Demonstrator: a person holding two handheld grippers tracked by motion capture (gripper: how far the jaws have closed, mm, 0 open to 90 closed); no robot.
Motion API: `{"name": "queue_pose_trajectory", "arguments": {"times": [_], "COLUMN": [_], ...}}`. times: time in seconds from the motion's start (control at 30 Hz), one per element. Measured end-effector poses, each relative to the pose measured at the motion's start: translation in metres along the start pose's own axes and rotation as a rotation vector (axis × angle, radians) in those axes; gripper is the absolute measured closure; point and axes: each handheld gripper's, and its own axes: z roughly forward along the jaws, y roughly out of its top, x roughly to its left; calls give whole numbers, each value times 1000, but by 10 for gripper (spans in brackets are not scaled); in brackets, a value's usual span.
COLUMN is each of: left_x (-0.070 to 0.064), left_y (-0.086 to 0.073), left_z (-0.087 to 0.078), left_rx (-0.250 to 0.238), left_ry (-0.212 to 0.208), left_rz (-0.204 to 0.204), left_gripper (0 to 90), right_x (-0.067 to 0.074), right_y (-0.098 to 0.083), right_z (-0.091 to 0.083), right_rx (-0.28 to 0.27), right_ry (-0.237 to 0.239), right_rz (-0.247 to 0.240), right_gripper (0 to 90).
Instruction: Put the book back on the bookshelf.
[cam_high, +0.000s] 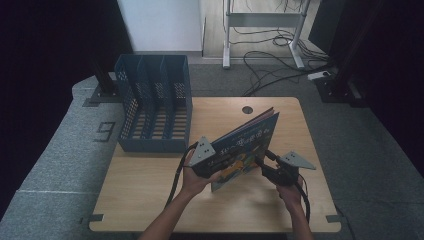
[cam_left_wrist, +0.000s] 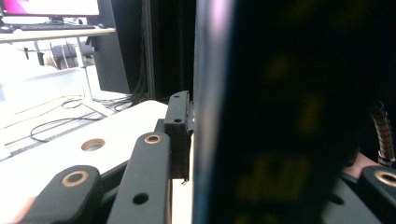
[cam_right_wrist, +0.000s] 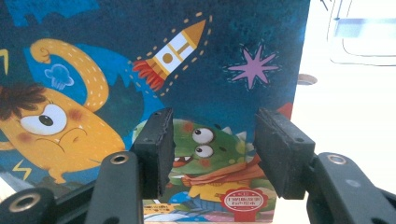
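A picture book (cam_high: 247, 137) with a dark blue cover stands tilted on its lower edge on the wooden table (cam_high: 150, 195). My left gripper (cam_high: 220, 167) is shut on its left edge. In the left gripper view the book (cam_left_wrist: 280, 116) runs edge-on between the jaws, and the left pad (cam_left_wrist: 180, 126) presses against it. My right gripper (cam_high: 262, 162) sits at the book's lower right. In the right gripper view its jaws (cam_right_wrist: 212, 149) stand open facing the cover (cam_right_wrist: 140, 46), with its rocket, orange monster and green monster. Nothing lies between those pads.
A blue slotted file rack (cam_high: 155, 107) stands at the table's back left, just left of the book. A round cable hole (cam_high: 247, 109) is in the table behind the book. Cables (cam_high: 270, 65) and a desk frame lie on the floor beyond.
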Motion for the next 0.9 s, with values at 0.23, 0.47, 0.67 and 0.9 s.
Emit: {"name": "queue_pose_trajectory", "arguments": {"times": [0.23,0.47,0.67,0.9], "left_x": [0,-4,-2,4], "left_y": [-2,-4,-3,1], "left_z": [1,0,-7,-19], "left_rx": [-29,-54,-61,-70], "left_ry": [15,41,60,71], "left_rz": [-12,13,2,-9], "left_gripper": [723,813,819,818], "right_x": [-1,-5,-10,-12], "right_y": [-1,-1,-1,-1], "right_z": [0,-3,-6,-7], "right_rx": [3,4,-6,-7], "right_ry": [-3,-10,-23,-28], "right_rz": [4,15,28,35], "right_gripper": [465,468,473,477]}}
